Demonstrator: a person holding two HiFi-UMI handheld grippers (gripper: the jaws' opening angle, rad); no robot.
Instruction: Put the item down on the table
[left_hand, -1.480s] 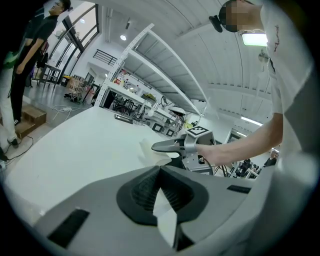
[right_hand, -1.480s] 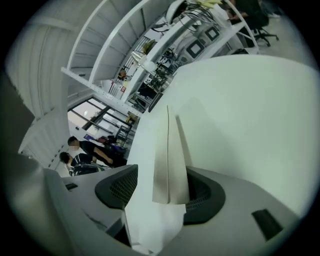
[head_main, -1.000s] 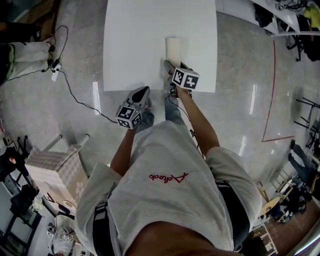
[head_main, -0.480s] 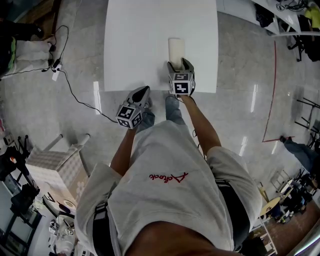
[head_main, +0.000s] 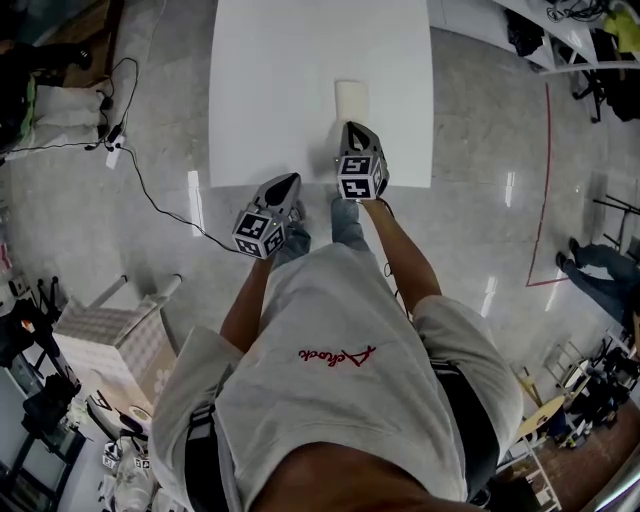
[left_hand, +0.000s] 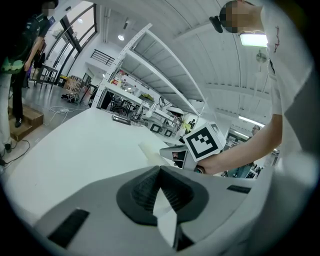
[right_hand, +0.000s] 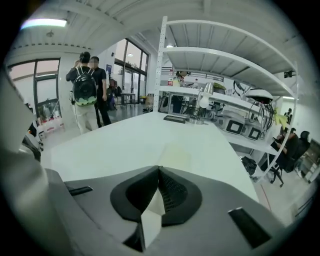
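Observation:
The item (head_main: 350, 98), a pale cream flat piece, lies on the white table (head_main: 270, 80) near its front edge. It shows faintly in the right gripper view (right_hand: 175, 152) and as a cream sliver in the left gripper view (left_hand: 150, 151). My right gripper (head_main: 353, 130) is over the table's front edge just short of the item, its jaws shut with nothing between them (right_hand: 159, 169). Beside the table's near edge and left of the right one, my left gripper (head_main: 290, 182) is shut and empty (left_hand: 160, 168).
A black cable (head_main: 150, 195) runs over the glossy floor left of the table. A wicker-patterned box (head_main: 110, 335) stands at lower left. Red tape (head_main: 545, 180) marks the floor at right. Two people (right_hand: 87, 90) stand beyond the table's far left, and shelving (right_hand: 225, 100) lines the right.
The right gripper's jaws, open at the item's near end half a second ago, are now shut and empty. The item lies apart from them on the table. The left gripper has not moved.

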